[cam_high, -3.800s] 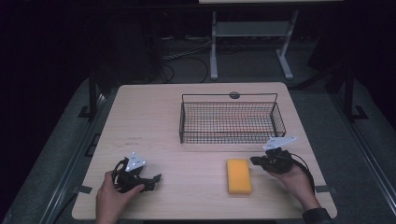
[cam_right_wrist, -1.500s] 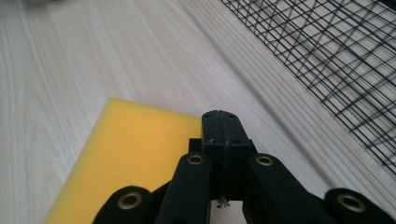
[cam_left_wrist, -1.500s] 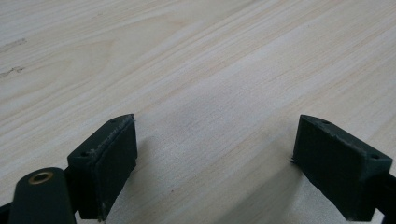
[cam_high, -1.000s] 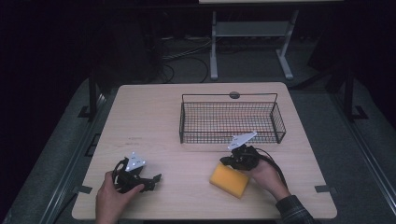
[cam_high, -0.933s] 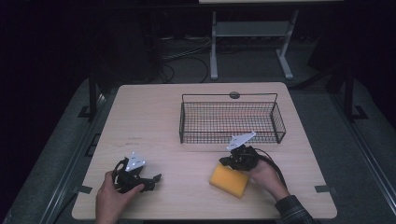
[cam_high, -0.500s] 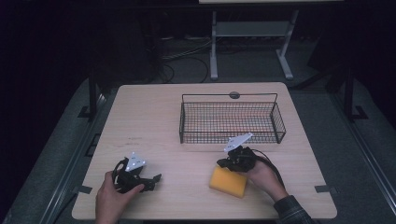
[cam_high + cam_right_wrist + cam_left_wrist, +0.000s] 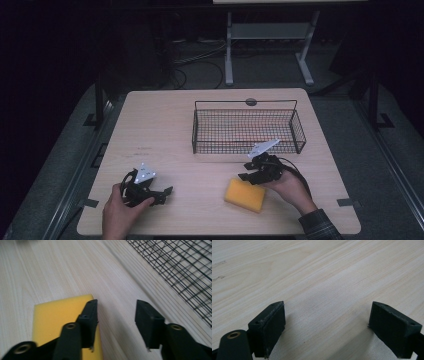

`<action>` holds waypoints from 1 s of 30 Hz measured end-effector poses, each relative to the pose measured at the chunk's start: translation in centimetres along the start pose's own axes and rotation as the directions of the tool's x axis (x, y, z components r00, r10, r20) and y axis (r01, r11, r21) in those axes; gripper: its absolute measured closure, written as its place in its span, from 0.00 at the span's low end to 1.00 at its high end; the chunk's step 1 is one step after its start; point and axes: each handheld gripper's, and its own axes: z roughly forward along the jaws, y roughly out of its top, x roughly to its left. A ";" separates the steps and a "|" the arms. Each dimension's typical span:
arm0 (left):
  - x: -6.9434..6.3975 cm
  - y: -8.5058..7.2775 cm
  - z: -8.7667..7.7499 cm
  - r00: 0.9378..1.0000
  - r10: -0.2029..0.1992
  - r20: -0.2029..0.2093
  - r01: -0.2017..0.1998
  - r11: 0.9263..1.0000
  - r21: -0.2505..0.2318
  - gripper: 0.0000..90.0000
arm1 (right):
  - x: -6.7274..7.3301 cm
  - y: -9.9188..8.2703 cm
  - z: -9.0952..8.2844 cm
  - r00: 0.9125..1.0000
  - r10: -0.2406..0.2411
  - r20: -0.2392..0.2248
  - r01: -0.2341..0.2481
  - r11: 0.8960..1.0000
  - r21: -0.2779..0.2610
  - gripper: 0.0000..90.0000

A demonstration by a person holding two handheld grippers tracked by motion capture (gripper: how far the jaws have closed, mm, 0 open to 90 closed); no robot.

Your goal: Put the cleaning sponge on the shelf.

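While your right gripper hovers at the far edge of the yellow sponge, its jaws stand partly open and hold nothing; in the right gripper view one jaw sits over the sponge's edge and the other over bare table. That offset is your main risk, as I judge it: if you close now, one pad may land on top of the foam instead of beside it, and you will pinch only a corner or push the sponge away across the wood. A soft block gripped by a thin edge is likely to fold and slip out on the way to the wire basket, which stands just beyond the gripper. The basket's near rim could also catch the sponge if you carry it low.

Your left gripper rests on the table near the front left, jaws wide apart and empty, well clear of the work.

Compared with the picture from 3.8 seconds ago, your right hand has come in from the right edge of the table to the sponge, and the sponge has turned from square-on to lying aslant and a little farther left. Your left gripper has stayed where it was.
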 end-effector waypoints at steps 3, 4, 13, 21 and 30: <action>0.0 0.0 0.0 1.000 0.000 0.000 0.000 1.000 0.000 0.14 | -0.2 -0.2 -0.5 1.000 0.025 0.007 -0.025 1.000 0.008 0.44; 0.0 0.0 0.0 1.000 0.000 0.000 0.000 1.000 0.000 0.14 | -0.2 -0.2 -0.7 1.000 0.024 0.010 -0.024 1.000 0.012 0.42; 0.0 0.0 0.0 1.000 0.000 0.000 0.000 1.000 -0.001 0.14 | 0.2 -0.4 -2.0 0.999 0.037 0.035 -0.038 0.998 0.041 0.12; 0.0 0.0 0.0 1.000 -0.003 0.000 0.003 1.000 -0.002 0.14 | 0.8 -0.8 -2.3 0.999 0.041 0.029 -0.043 0.995 0.089 0.00; 0.0 0.0 0.0 1.000 -0.003 0.000 0.003 1.000 -0.002 0.14 | 1.8 -1.6 -2.6 0.999 0.016 0.030 -0.021 0.990 0.142 0.00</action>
